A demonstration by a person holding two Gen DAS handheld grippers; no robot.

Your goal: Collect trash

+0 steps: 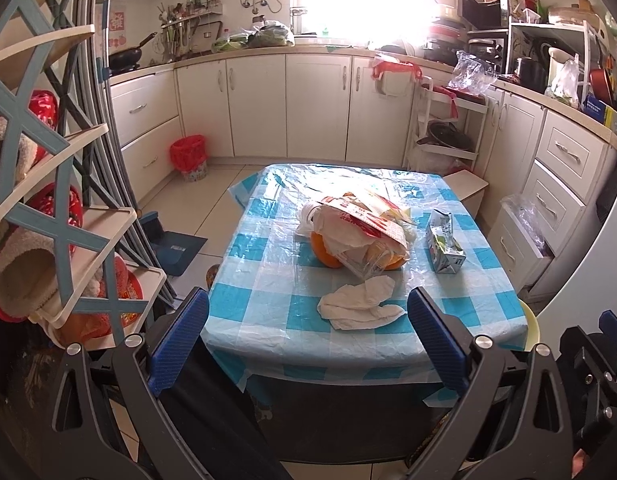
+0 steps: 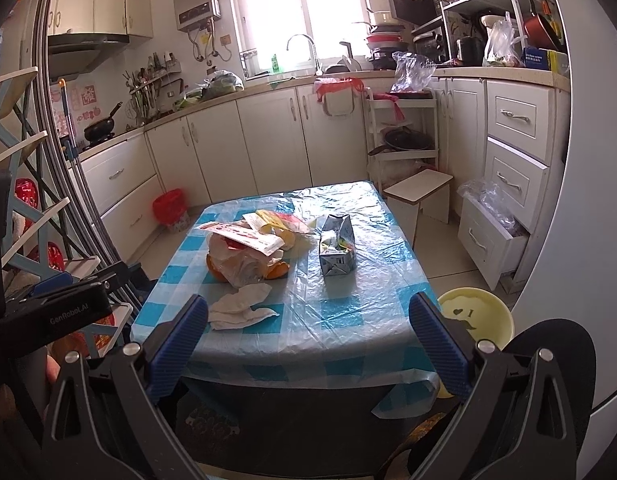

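Cream kitchen cabinets ring a small table covered by a blue-and-white checked plastic cloth (image 1: 264, 248), and from the left wrist view nothing on it looks collected yet. The left gripper (image 1: 308, 338) hangs short of the near table edge, its blue ribbed fingers (image 1: 180, 344) spread wide with nothing between them. Just ahead of it, between the finger lines, lies a crumpled white paper tissue (image 1: 358, 306). Farther ahead sits a heap of clear plastic bag, red-and-white printed wrapper and orange peel (image 1: 358, 236). Ahead and to the right stands a torn-open grey-green drink carton (image 1: 446, 246). Well ahead to the left, on the floor by the cabinets, is a small bin lined with a red bag (image 1: 188, 156).

From the right wrist view, the right gripper (image 2: 308, 340) is likewise released and empty, held back from the table edge. The tissue (image 2: 240, 306) lies just ahead toward its left finger, the heap (image 2: 248, 250) beyond that, the carton (image 2: 337, 250) straight ahead. A pale yellow round stool (image 2: 478, 314) peeks out beside the right finger.

My judgement: the task is at its start, with every piece left to pick up and carry, probably to the red bin (image 2: 170, 208).
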